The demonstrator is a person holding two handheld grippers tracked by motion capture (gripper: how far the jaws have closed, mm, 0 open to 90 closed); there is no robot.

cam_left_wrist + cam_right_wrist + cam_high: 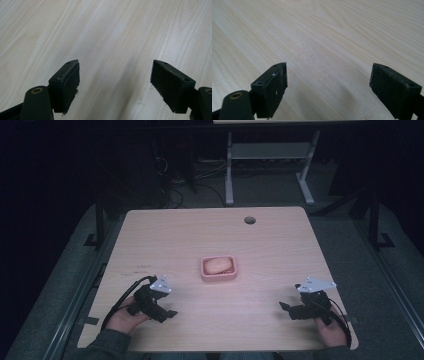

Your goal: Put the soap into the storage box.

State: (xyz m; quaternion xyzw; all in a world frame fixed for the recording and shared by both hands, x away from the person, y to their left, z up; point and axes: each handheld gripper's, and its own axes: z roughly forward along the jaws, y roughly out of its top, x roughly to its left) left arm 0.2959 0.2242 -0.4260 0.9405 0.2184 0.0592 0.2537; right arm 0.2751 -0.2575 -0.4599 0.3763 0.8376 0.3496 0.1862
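My left gripper (115,75) stands with its jaws spread wide and nothing between them; only bare pale wood of the table (105,32) lies in the gap and ahead of the pads. My right gripper (328,80) is the same: jaws far apart, holding nothing, with plain wood grain between and beyond them.

From the high view, my left gripper (171,313) sits low near the near edge of the table (165,235), held in my left hand (127,319), its jaws pointing inward toward the middle. My right gripper (285,306) mirrors it on the other side, held in my right hand (331,331), jaws also pointing inward. The two are well apart from each other.

Ahead of both sets of jaws and between them, farther out toward the table's middle, stands a small pink dish (205,274) with a pale rounded object (217,265) lying in it, perhaps a soap bar or a bread roll; I cannot tell which. The dish is well clear of both jaws, touched by neither. Beyond it, near the far edge, is a round cable hole (249,220).
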